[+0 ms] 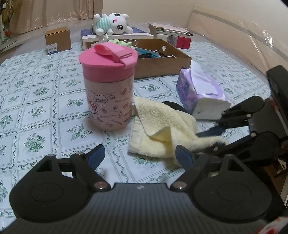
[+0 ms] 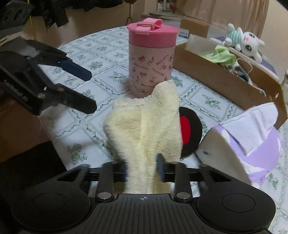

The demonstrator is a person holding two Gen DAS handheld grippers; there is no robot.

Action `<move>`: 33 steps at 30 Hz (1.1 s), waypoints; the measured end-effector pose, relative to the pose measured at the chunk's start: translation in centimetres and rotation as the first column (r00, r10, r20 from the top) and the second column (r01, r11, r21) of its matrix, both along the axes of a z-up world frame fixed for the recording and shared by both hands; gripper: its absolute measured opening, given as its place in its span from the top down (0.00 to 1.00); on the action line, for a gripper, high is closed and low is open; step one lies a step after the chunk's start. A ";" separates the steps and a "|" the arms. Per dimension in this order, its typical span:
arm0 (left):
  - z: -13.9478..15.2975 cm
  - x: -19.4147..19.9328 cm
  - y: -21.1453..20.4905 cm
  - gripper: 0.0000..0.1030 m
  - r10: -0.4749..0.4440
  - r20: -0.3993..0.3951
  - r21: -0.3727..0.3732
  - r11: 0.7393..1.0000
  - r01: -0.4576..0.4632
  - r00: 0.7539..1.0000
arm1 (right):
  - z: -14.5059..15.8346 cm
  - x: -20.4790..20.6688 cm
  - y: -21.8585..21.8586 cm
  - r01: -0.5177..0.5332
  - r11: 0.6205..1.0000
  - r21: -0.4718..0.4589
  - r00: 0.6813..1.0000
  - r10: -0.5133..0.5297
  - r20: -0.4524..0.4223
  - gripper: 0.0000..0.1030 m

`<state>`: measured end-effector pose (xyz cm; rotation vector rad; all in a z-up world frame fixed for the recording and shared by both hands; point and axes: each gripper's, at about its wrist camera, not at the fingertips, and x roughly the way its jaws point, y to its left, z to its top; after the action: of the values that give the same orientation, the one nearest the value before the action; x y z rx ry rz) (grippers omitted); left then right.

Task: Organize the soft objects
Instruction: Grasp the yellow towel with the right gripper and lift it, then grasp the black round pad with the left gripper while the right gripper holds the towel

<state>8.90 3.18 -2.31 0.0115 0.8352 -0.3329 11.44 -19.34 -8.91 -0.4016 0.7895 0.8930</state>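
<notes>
Right gripper (image 2: 142, 168) low over the table, fingers clamped on one end of the cream towel (image 2: 144, 126); the rest of it drapes onto the tablecloth (image 1: 45, 108). Left gripper (image 1: 139, 154) alongside, fingers spread, holding nothing. Pink lidded cup (image 1: 108, 86) stands just behind the towel; purple tissue pack (image 1: 199, 93) to its right. Cardboard box (image 1: 162, 66) and plush rabbit (image 1: 113, 23) further back.

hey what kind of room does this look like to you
Probably a home dining or living room: a floral tablecloth on the table, curtains behind, and household clutter like a plush bunny, pink cup and tissue pack.
</notes>
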 end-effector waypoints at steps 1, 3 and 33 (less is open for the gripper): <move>0.1 0.0 0.1 0.19 0.004 0.002 -0.001 1.000 -0.004 1.000 | 0.1 -0.1 -0.1 0.005 1.000 -0.001 1.000 -0.005 0.008 0.83; 0.3 0.1 0.1 0.19 0.008 0.009 -0.007 1.000 -0.008 1.000 | 0.8 -0.3 -0.6 0.024 1.000 0.016 0.999 -0.024 0.024 0.84; -2.9 4.2 -8.4 0.19 -0.040 0.029 -0.004 0.999 0.040 0.999 | 11.1 -1.3 -13.2 0.442 0.814 0.377 0.848 -0.516 0.120 0.87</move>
<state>13.08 -5.19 -5.17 0.0287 0.8066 -0.3712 10.14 -32.51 2.22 0.0154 0.4848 0.4744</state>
